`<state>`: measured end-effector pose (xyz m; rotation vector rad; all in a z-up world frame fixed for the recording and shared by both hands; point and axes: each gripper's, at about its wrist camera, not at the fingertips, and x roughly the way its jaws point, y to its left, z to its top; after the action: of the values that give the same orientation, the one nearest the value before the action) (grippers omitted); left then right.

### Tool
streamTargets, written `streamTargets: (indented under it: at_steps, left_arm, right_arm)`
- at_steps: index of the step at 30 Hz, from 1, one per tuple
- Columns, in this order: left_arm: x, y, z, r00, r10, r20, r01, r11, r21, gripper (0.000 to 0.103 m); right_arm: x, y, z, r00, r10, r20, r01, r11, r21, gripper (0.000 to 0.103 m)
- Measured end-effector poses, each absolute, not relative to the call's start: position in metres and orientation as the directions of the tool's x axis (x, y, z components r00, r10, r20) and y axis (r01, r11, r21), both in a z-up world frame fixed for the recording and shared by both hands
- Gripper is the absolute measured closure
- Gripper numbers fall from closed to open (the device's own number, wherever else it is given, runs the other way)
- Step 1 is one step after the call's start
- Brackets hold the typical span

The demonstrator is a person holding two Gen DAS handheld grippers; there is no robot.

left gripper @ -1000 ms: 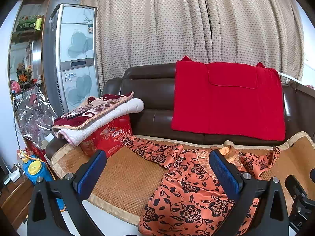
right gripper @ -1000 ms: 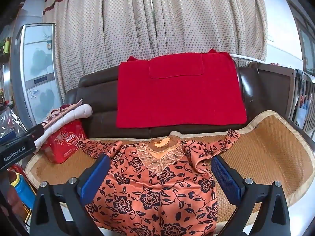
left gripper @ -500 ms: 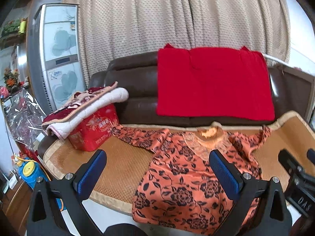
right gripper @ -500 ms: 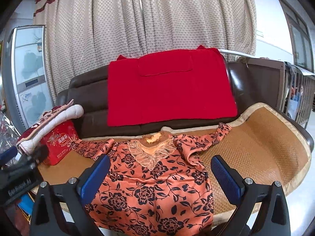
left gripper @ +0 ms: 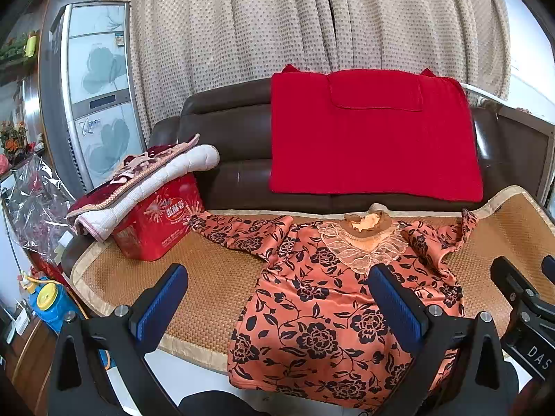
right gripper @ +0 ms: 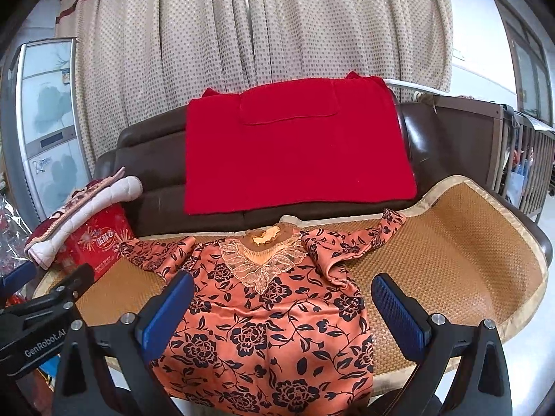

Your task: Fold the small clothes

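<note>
Left wrist view: the left gripper (left gripper: 277,298) hangs with jaws apart above an orange black-flowered blouse (left gripper: 333,298) spread flat on a woven straw mat (left gripper: 208,277). Left of the blouse stands a red tin box (left gripper: 156,222) under a folded quilt (left gripper: 145,180).

Right wrist view: the right gripper (right gripper: 282,306), jaws apart, faces the blouse (right gripper: 270,315); behind it, a red knitted cloth (right gripper: 295,149) drapes a brown leather sofa (right gripper: 149,159) before dotted beige curtains (right gripper: 260,34).
</note>
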<state>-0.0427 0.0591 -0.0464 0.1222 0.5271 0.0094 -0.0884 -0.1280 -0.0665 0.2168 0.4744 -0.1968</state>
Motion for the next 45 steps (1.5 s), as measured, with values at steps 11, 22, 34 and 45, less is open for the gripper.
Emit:
streamTargets:
  at_steps: [11,22,34,45]
  left_arm:
    - [-0.032,0.061,-0.048,0.861,0.045,-0.506,0.018,0.993,0.119,0.000]
    - [0.014,0.058,-0.073,0.782,-0.058,-0.621,0.097,0.995,0.028,0.000]
    - [0.169,0.033,-0.194,0.604,0.016,-0.796,-0.047,0.999,-0.015,0.000]
    - [0.236,-0.008,-0.228,0.670,0.081,-0.738,-0.034,0.996,0.078,0.000]
  right_arm:
    - [-0.073,-0.130,-0.069,0.865,-0.137,-0.483,0.241,0.957,0.160,0.000]
    - [-0.053,-0.155,-0.079,0.859,-0.113,-0.500,0.239,0.951,0.196,0.000]
    - [0.024,-0.345,-0.176,0.816,-0.085,-0.571,0.424,0.760,0.492,0.000]
    - [0.167,-0.427,-0.252,0.715,-0.093,-0.693,0.571,0.651,0.500,0.028]
